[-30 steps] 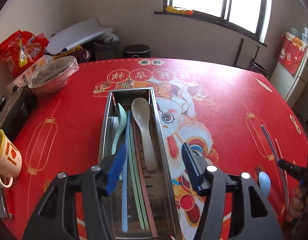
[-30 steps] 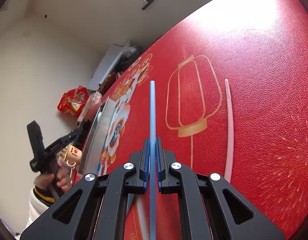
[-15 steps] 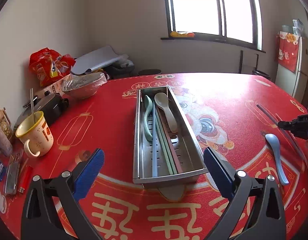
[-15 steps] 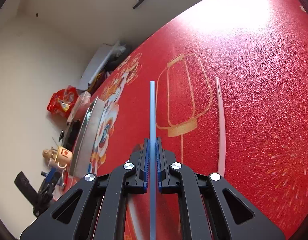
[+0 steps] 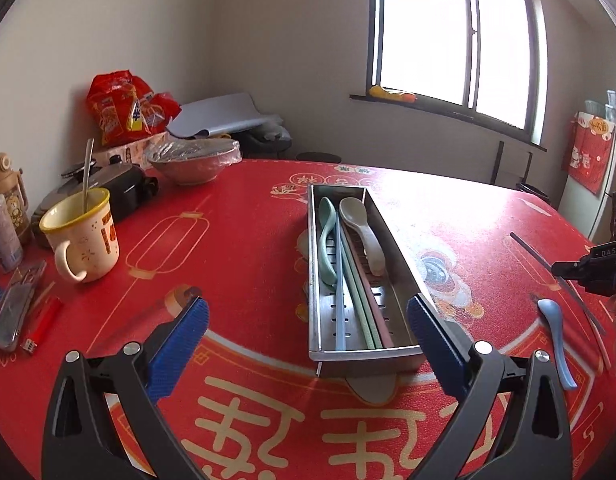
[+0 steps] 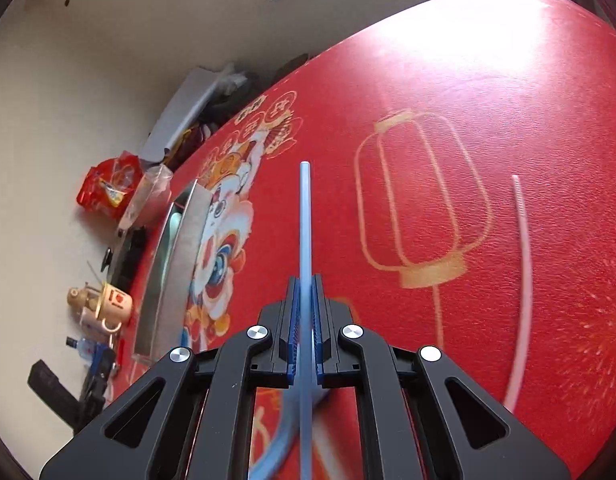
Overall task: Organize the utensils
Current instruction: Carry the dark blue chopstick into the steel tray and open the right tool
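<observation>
A steel utensil tray (image 5: 396, 242) lies on the red table and holds a green spoon (image 5: 327, 236), a beige spoon (image 5: 362, 226) and blue, green and pink chopsticks. My left gripper (image 5: 306, 338) is open and empty, just in front of the tray's near end. My right gripper (image 6: 304, 300) is shut on a blue chopstick (image 6: 305, 216), held above the table to the right of the tray (image 6: 180, 248). A blue spoon (image 5: 554, 340) and a dark chopstick (image 5: 548, 268) lie on the table at the right. A pink chopstick (image 6: 522, 280) lies right of my right gripper.
At the left stand a yellow mug (image 5: 82, 236) with a spoon in it, a covered bowl (image 5: 194, 160), a black pot (image 5: 120, 184), red snack bags (image 5: 124, 106), a lighter (image 5: 42, 324) and small bottles. A white spoon (image 5: 372, 386) pokes out from under the tray's near end.
My left gripper has pulled back from over the tray and opened wider. My right gripper has kept the blue chopstick and shifted a little over the table.
</observation>
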{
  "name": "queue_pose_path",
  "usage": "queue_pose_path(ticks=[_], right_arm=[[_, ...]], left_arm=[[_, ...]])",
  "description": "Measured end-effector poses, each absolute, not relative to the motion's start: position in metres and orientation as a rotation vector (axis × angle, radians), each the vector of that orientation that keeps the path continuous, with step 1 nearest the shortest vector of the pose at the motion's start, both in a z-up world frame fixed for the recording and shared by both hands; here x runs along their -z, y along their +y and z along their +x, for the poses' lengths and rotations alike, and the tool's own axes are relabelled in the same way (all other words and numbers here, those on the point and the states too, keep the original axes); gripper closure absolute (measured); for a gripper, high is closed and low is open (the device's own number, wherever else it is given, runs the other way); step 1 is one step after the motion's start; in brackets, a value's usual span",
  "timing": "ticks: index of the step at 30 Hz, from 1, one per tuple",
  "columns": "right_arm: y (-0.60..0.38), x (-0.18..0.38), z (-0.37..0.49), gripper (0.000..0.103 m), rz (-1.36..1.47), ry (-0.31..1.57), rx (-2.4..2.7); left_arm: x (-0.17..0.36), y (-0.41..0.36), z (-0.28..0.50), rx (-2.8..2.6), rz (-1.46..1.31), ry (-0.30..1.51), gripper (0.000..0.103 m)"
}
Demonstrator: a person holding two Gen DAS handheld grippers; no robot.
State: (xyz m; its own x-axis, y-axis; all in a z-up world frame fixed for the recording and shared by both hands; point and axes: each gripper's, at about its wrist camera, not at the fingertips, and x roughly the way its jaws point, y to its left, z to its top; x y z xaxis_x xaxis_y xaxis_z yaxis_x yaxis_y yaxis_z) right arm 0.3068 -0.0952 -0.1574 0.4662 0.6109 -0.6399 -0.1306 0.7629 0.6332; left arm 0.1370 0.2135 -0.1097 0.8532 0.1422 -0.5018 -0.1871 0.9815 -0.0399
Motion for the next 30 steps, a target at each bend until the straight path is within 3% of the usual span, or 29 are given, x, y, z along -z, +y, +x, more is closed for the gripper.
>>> queue_pose_path(ticks=[14, 30], right_arm=[[0.059, 0.127, 0.350, 0.097, 0.636, 1.097, -0.624], [0.153, 0.149, 0.371, 0.097, 0.648, 1.222, -0.554]], left_arm=[[0.113, 0.242, 0.128, -0.192, -0.265, 0.497, 0.006], [0.116, 0.257, 0.128, -0.213, -0.339, 0.493, 0.006]])
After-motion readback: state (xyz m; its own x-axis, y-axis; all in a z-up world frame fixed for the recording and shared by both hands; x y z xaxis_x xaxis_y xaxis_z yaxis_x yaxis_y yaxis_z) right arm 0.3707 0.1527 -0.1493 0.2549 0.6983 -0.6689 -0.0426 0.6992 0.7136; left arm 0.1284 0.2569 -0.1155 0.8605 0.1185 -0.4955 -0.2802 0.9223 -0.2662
